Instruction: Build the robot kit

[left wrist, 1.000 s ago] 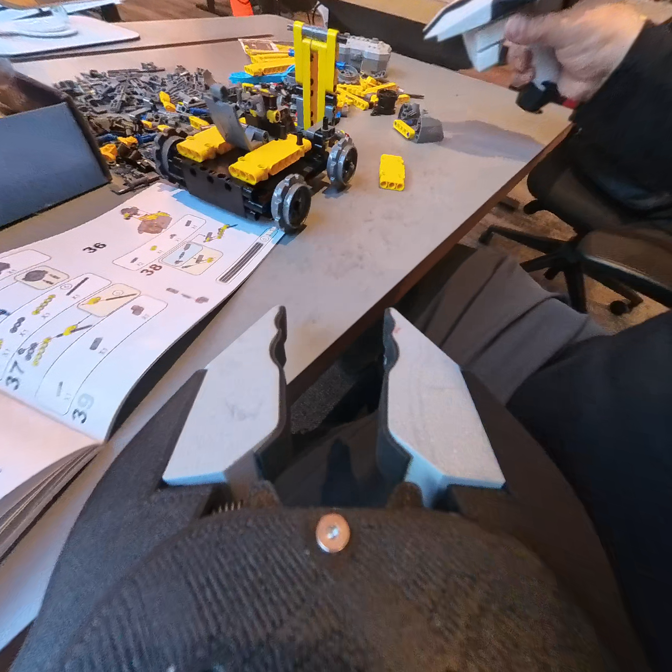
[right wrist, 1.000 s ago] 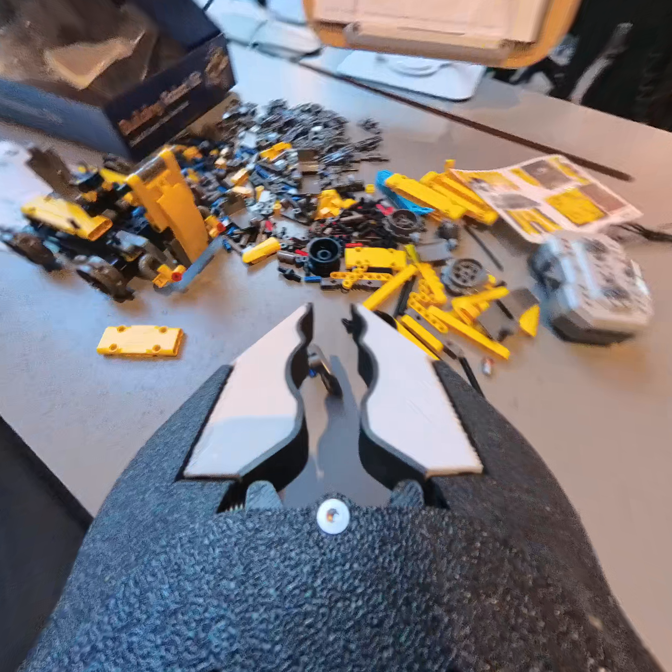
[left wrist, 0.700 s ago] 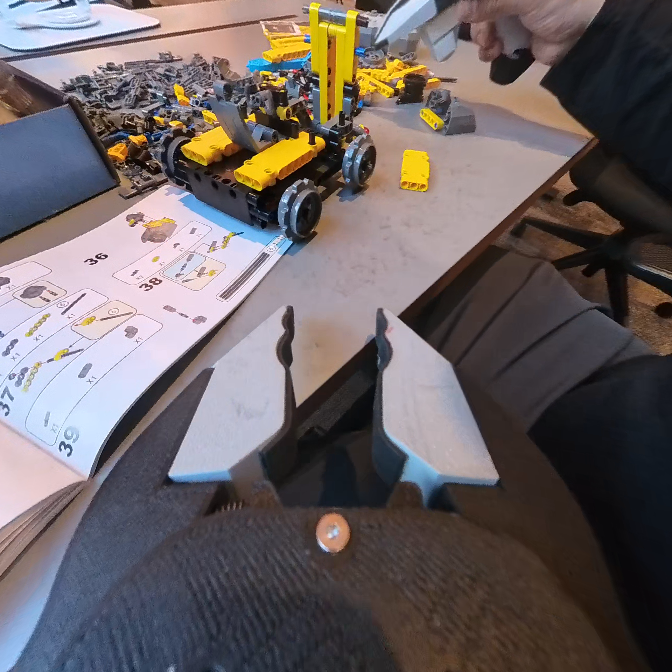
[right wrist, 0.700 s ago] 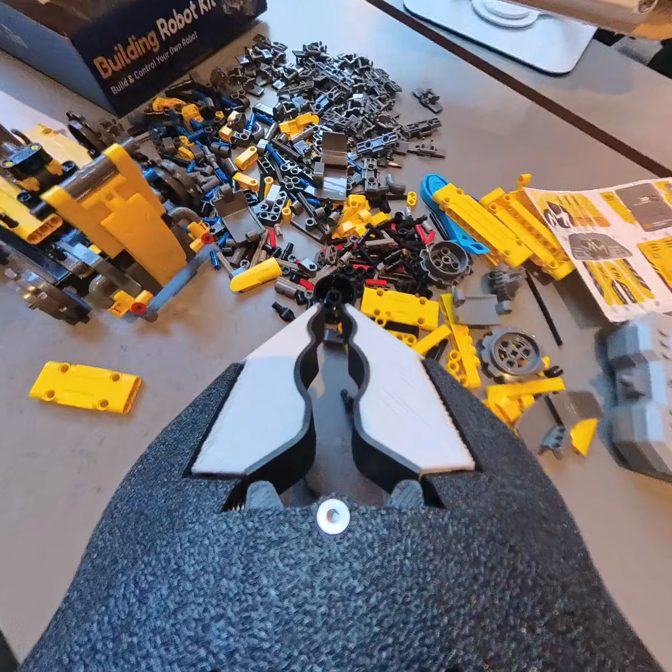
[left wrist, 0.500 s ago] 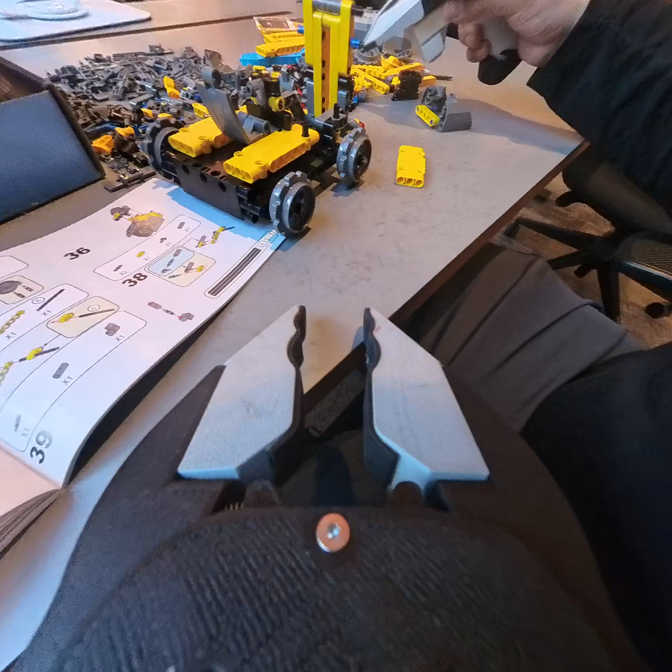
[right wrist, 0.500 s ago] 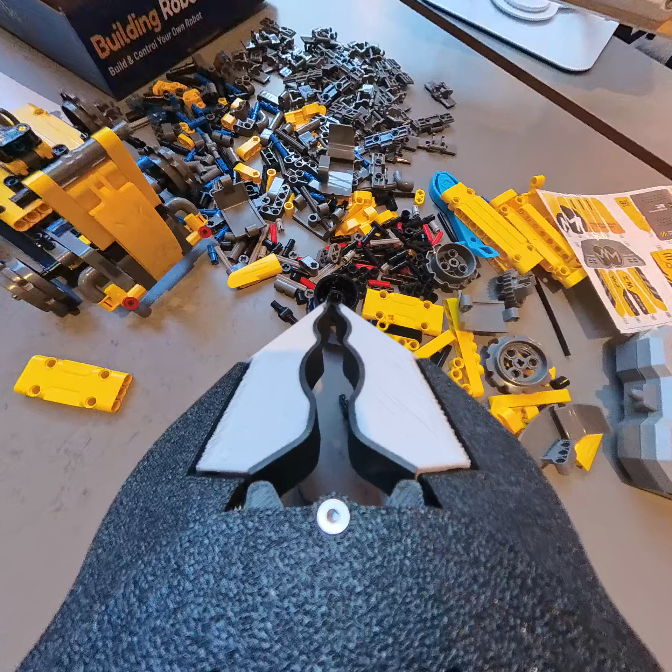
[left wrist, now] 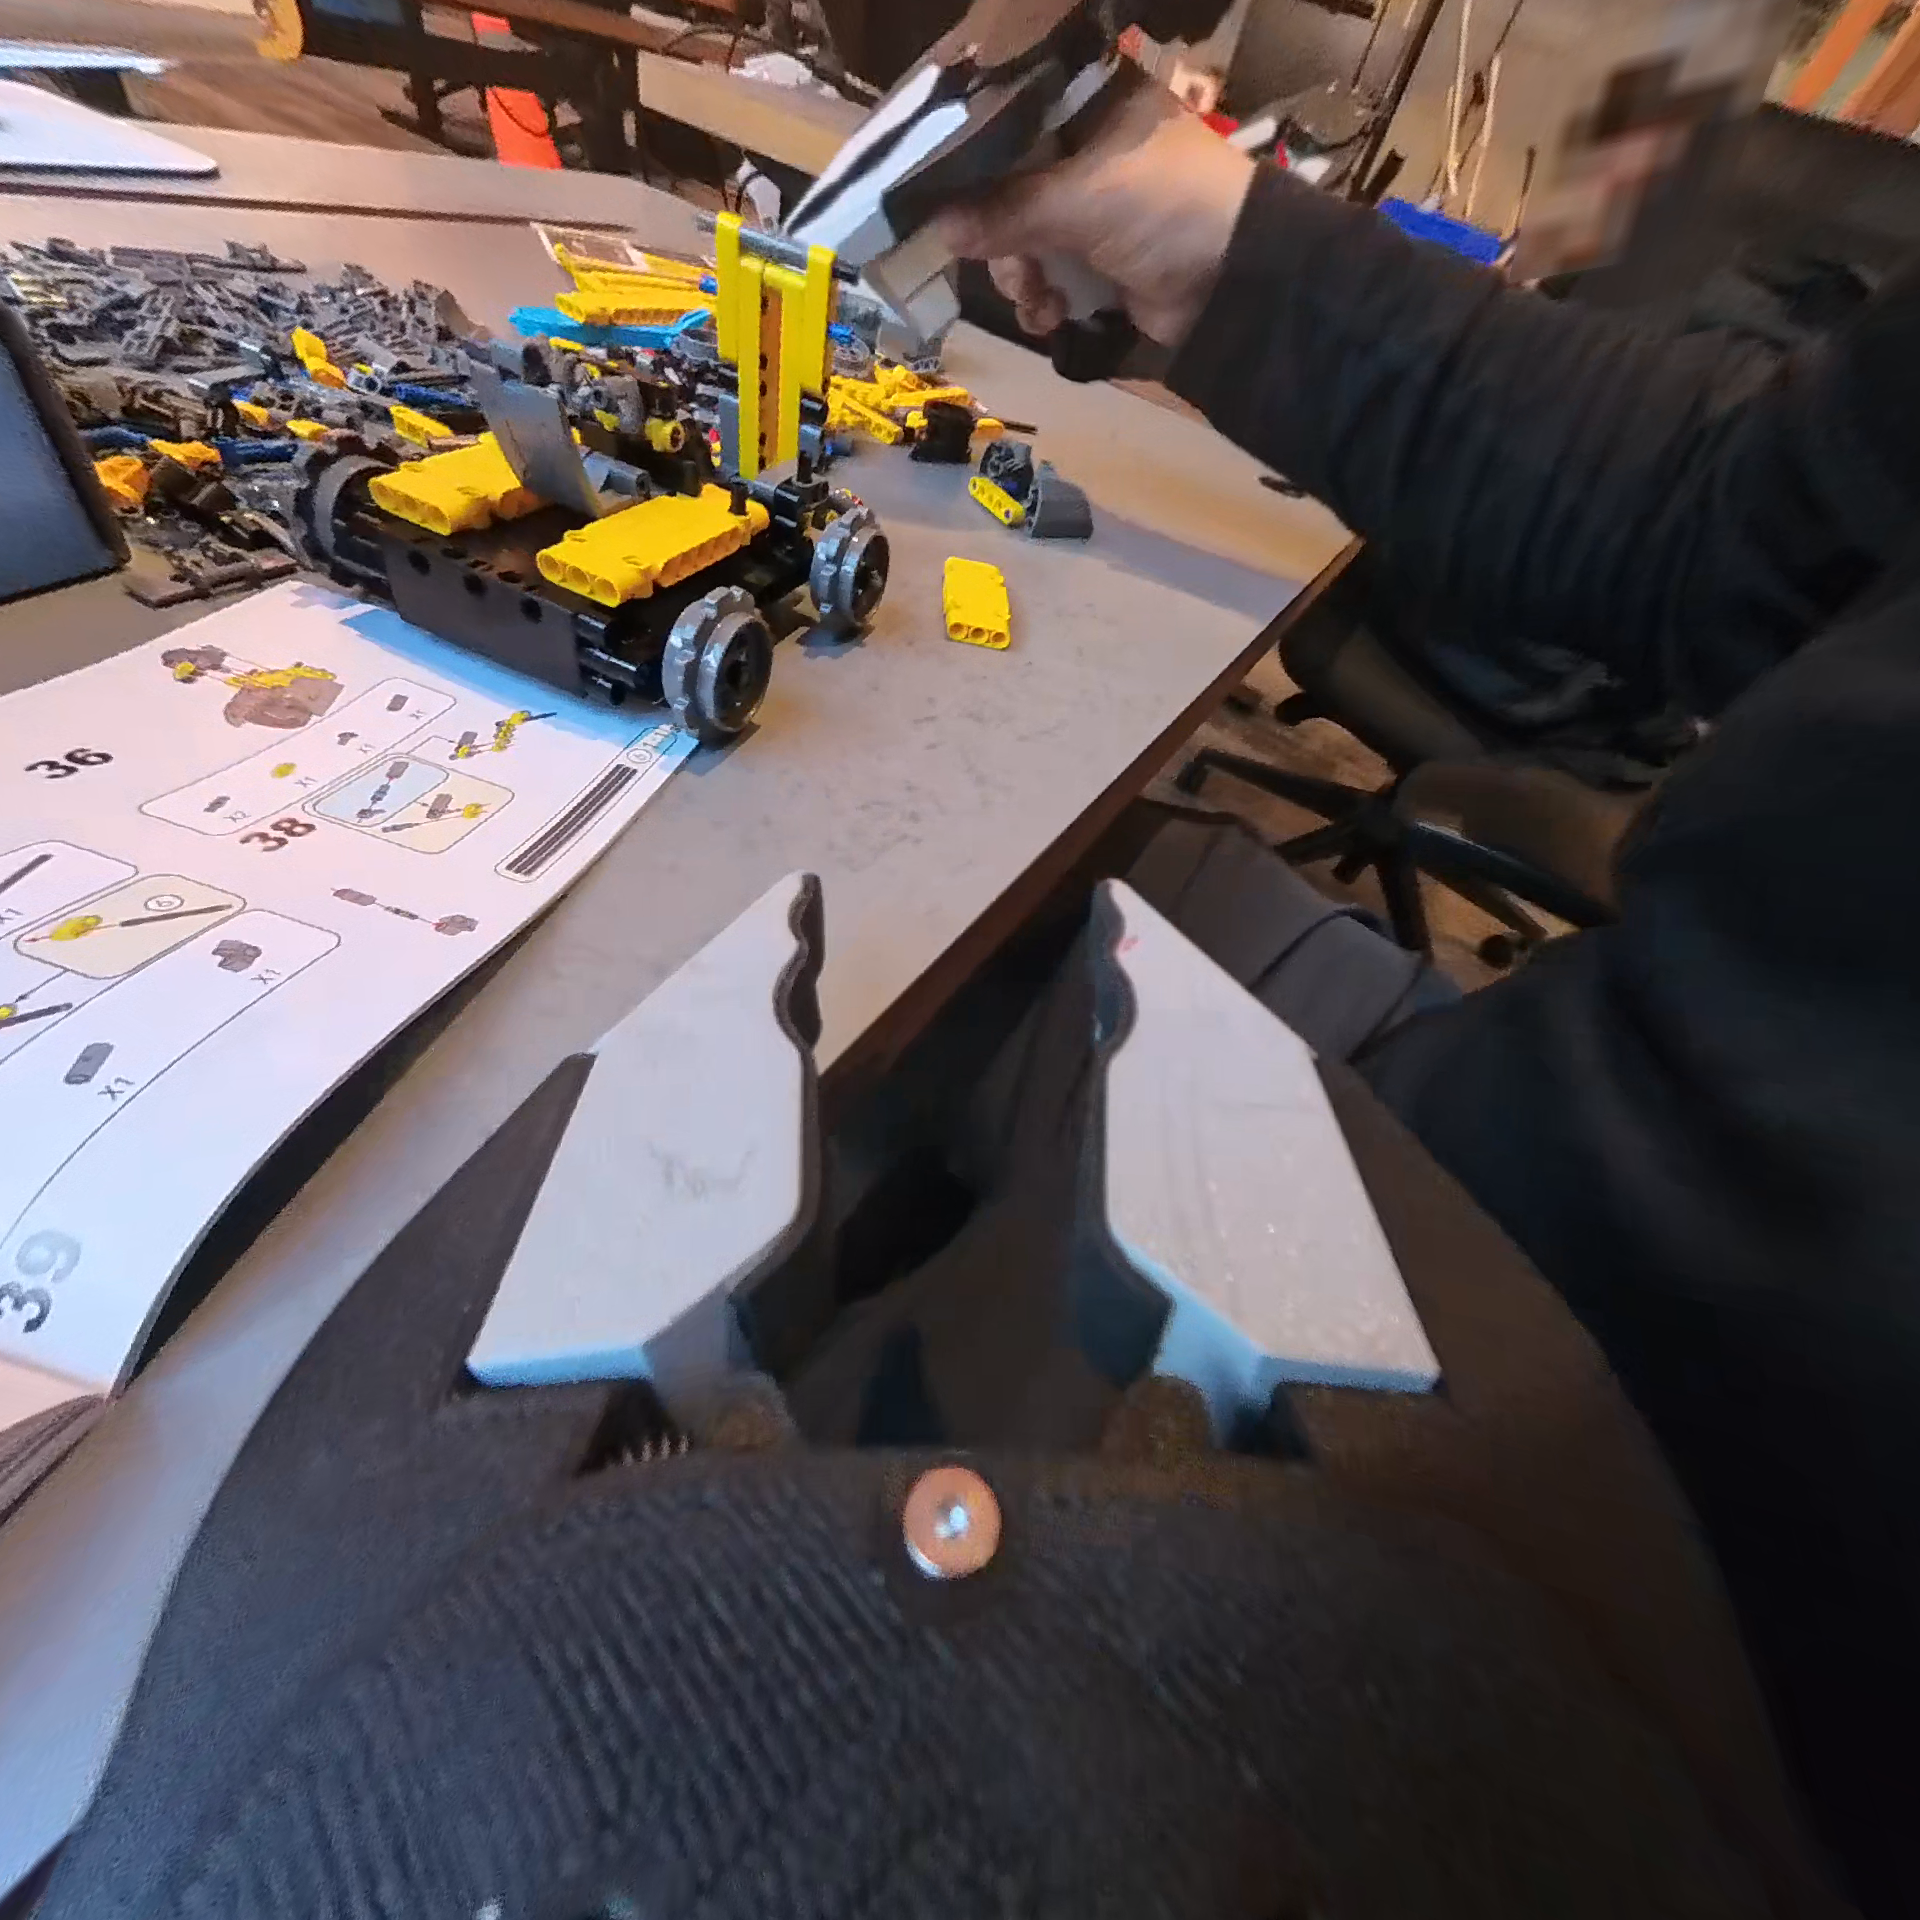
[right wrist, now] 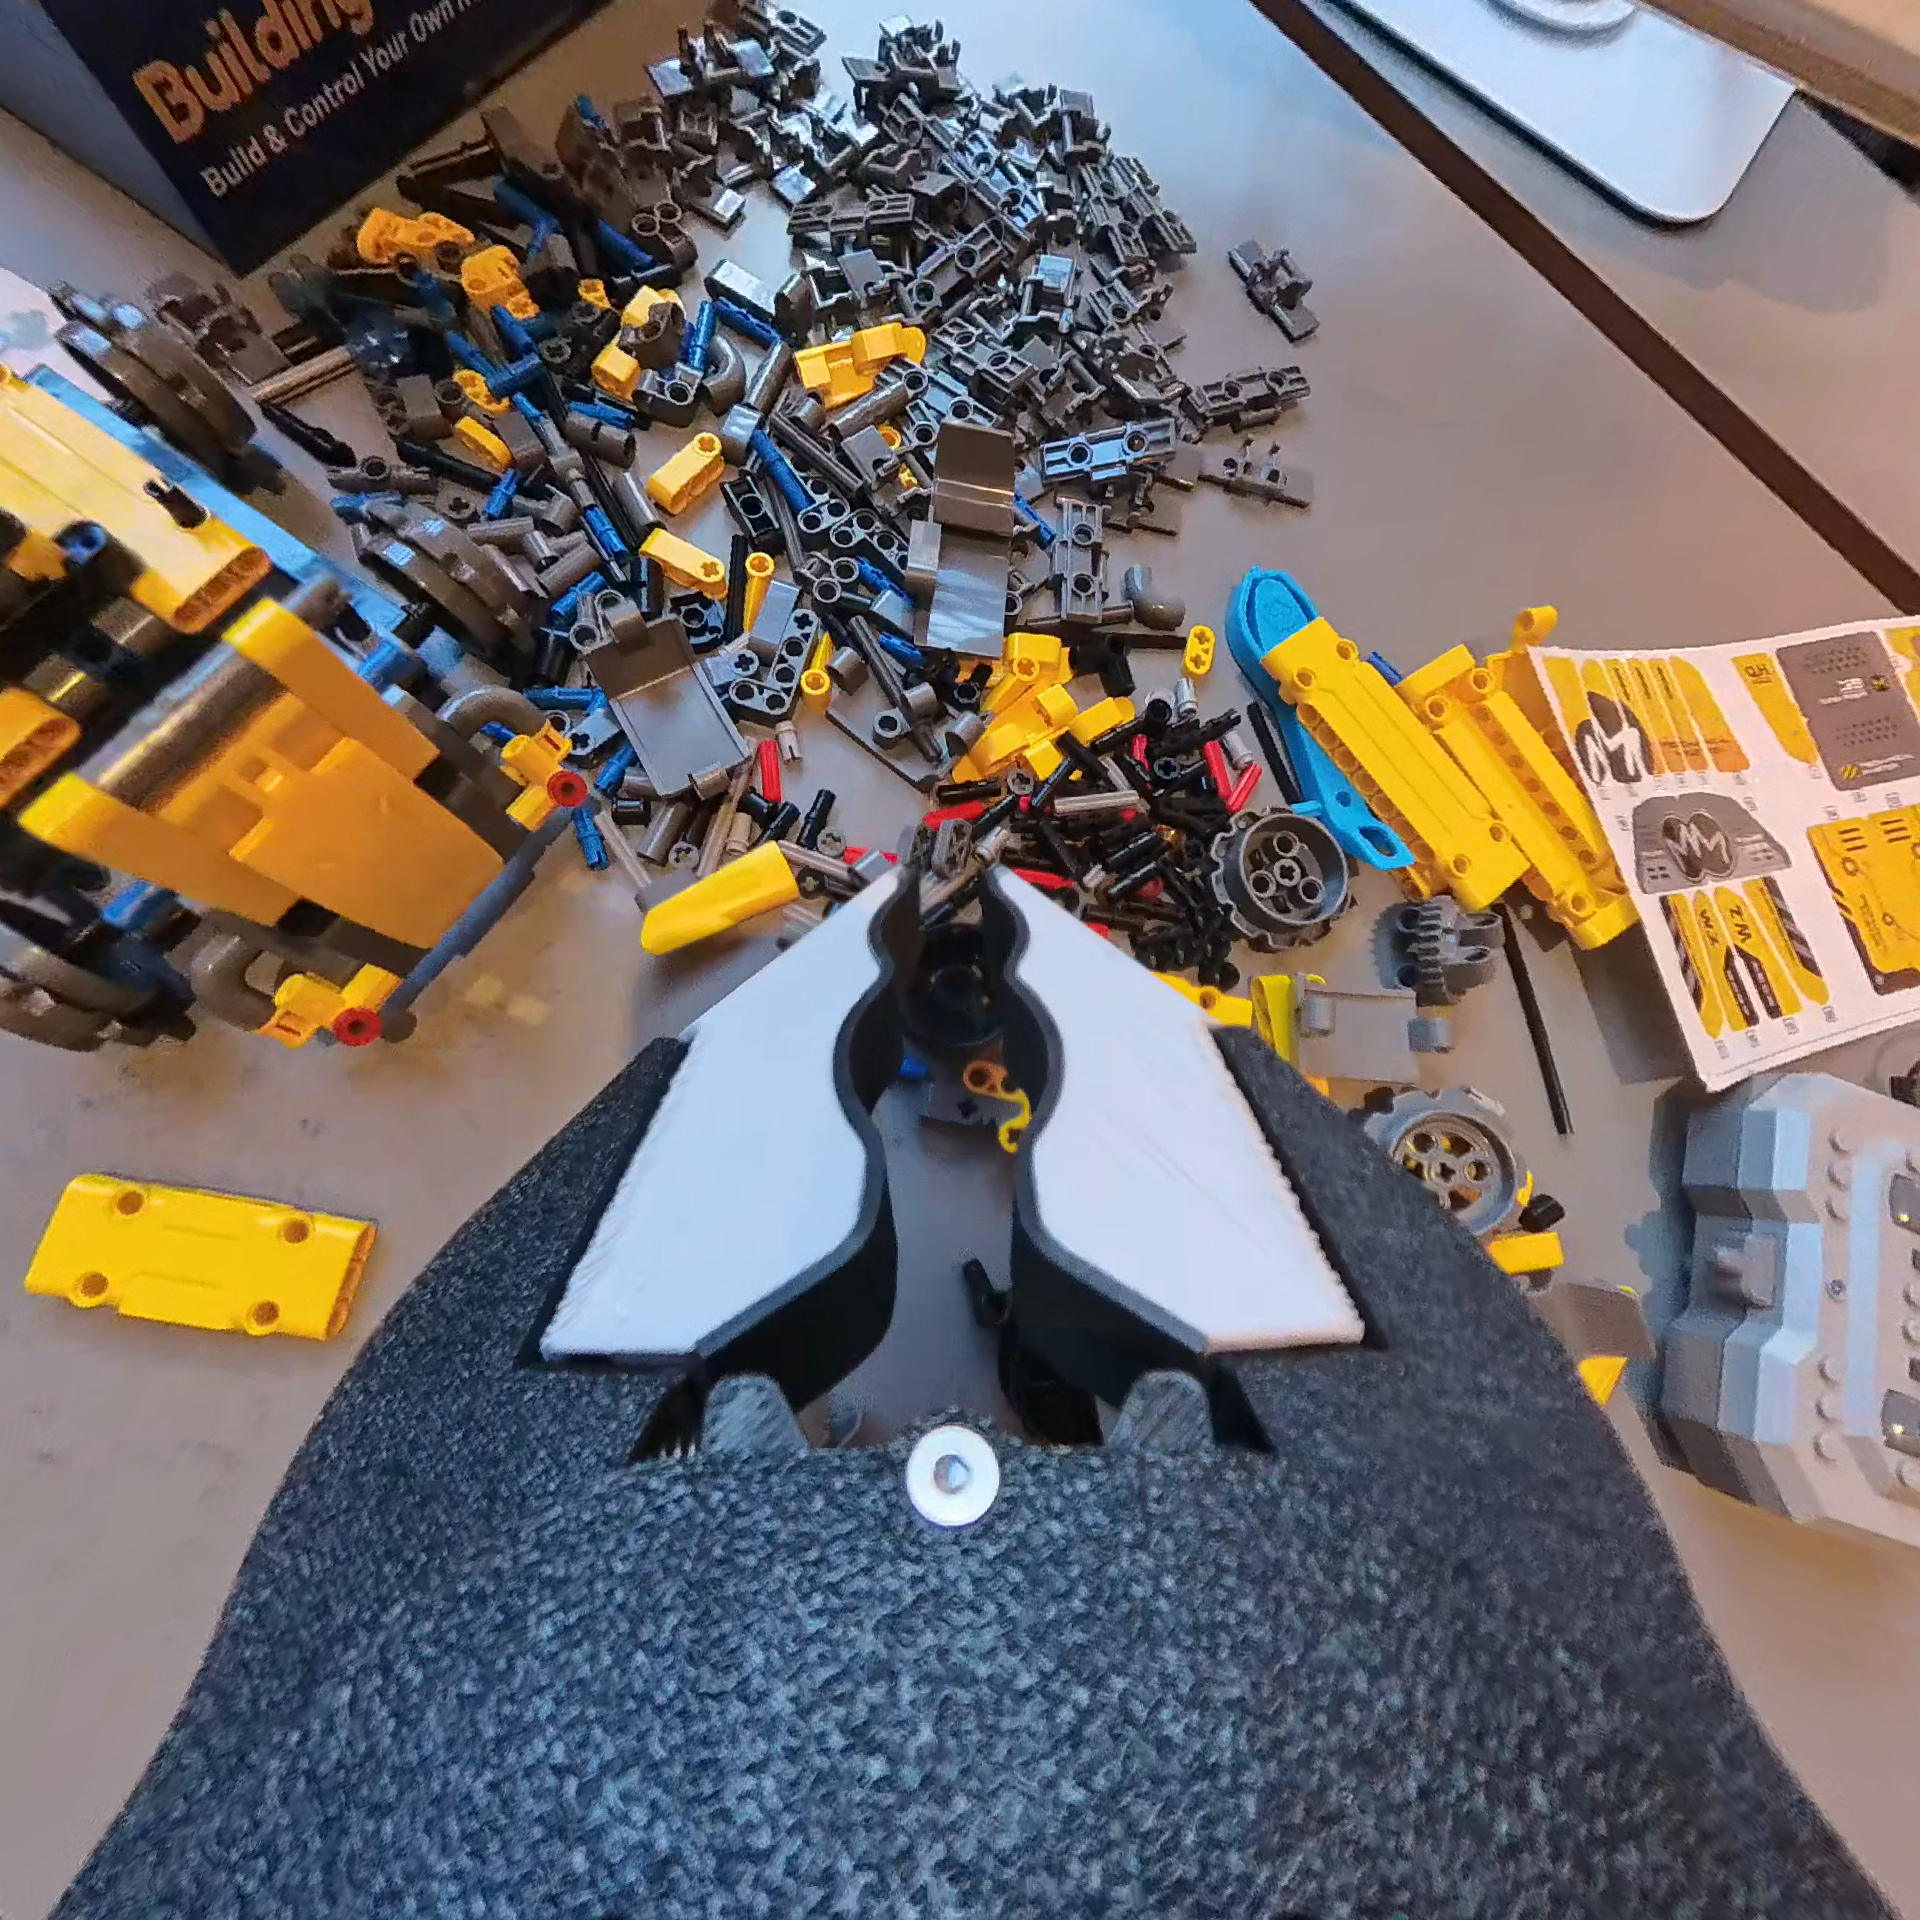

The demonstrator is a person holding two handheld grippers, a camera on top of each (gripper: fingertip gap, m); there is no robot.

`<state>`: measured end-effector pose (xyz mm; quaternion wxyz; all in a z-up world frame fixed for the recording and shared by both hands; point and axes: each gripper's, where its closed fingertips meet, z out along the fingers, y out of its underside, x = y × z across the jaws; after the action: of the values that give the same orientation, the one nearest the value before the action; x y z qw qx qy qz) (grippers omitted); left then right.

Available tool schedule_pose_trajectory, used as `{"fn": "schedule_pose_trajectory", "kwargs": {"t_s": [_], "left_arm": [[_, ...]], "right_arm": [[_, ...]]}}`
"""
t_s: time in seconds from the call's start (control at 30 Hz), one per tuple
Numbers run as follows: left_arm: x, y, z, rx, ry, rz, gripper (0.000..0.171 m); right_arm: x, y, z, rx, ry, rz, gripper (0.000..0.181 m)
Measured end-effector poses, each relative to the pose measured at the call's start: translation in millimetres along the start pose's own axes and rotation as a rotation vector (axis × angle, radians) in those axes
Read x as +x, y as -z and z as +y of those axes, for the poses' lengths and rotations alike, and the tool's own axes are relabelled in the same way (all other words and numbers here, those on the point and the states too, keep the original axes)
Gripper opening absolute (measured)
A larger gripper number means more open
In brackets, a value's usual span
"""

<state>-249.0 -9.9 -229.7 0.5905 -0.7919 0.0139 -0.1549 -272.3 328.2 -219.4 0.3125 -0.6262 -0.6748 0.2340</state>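
Table (right wrist: 1455,499): right gripper (right wrist: 948,894) now nearly closed.

Left gripper (left wrist: 956,925): jaws apart with a wide gap, nothing between them, held low at the near side. Right gripper (right wrist: 948,883): tips nearly closed with a narrow gap, tilted downward; gripped by the person's right hand (left wrist: 1101,239), dark sleeve (left wrist: 1455,416) extended forward.

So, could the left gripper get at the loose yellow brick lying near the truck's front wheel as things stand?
Probably yes. The left gripper is open and empty at the table edge, and bare table lies between it and the yellow brick, which sits apart from the truck.
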Motion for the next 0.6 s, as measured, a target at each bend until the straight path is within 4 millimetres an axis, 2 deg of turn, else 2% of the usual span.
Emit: {"fn": "schedule_pose_trajectory", "kwargs": {"t_s": [0.1, 0.3, 0.43, 0.6], "left_arm": [[-2, 2, 5, -0.020, 0.018, 0.004, 0.054], [-7, 7, 3, 0.001, 0.038, -0.009, 0.055], [-12, 4, 0, 0.021, 0.059, -0.014, 0.055], [-8, 0, -9, 0.065, 0.068, 0.024, 0.056]], "right_arm": [[2, -7, -6, -0.023, -0.011, -0.009, 0.014], [12, -27, -28, -0.002, -0.043, -0.028, 0.018], [4, -41, -38, -0.003, -0.016, -0.096, 0.018], [-3, -56, -46, -0.036, 0.063, -0.183, 0.015]]}}
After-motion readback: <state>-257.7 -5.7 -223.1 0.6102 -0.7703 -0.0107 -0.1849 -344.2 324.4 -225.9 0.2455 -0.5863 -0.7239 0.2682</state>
